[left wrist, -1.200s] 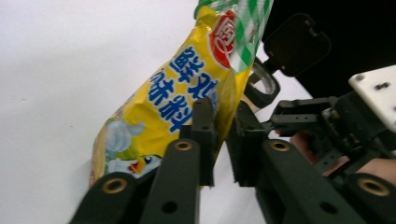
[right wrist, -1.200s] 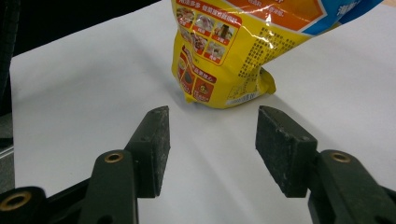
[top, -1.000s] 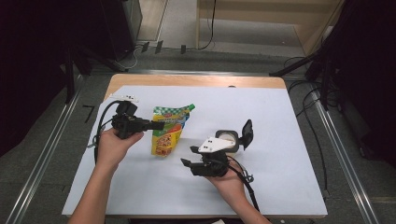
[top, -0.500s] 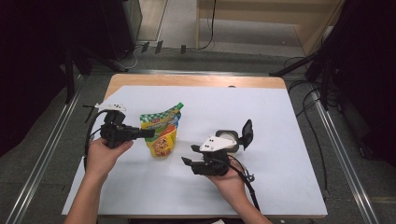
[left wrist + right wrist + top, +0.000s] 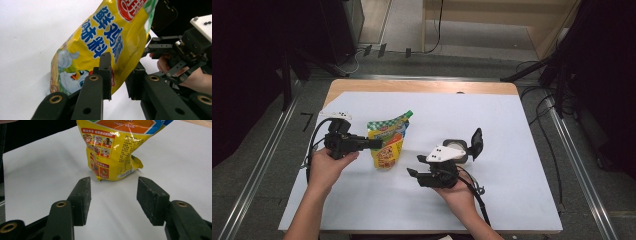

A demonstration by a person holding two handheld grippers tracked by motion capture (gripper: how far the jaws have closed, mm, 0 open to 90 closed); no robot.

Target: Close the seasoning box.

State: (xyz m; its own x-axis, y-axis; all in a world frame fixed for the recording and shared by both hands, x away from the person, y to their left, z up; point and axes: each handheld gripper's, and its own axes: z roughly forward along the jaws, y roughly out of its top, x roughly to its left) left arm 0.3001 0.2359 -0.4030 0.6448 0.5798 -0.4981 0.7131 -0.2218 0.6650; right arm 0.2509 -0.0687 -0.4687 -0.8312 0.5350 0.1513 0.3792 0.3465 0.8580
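A yellow pouch with a green top and blue print stands on the white table. My left gripper reaches in from the left, its tips at the pouch's side. In the left gripper view its jaws have just been opening. A corner of the pouch shows in the gap, and the pads are not pressing on it. My right gripper lies low to the right of the pouch and points at it. Its jaws stand open and empty, a short way from the pouch's base.
A small round grey container with a raised black lid sits just behind my right gripper. The right gripper and its hand show beyond the pouch in the left gripper view. Dark floor and metal rails flank the table.
My left gripper has drawn back to the left and its jaws have parted. The pouch came a little left and nearer and now stands on the table. The right gripper kept still.
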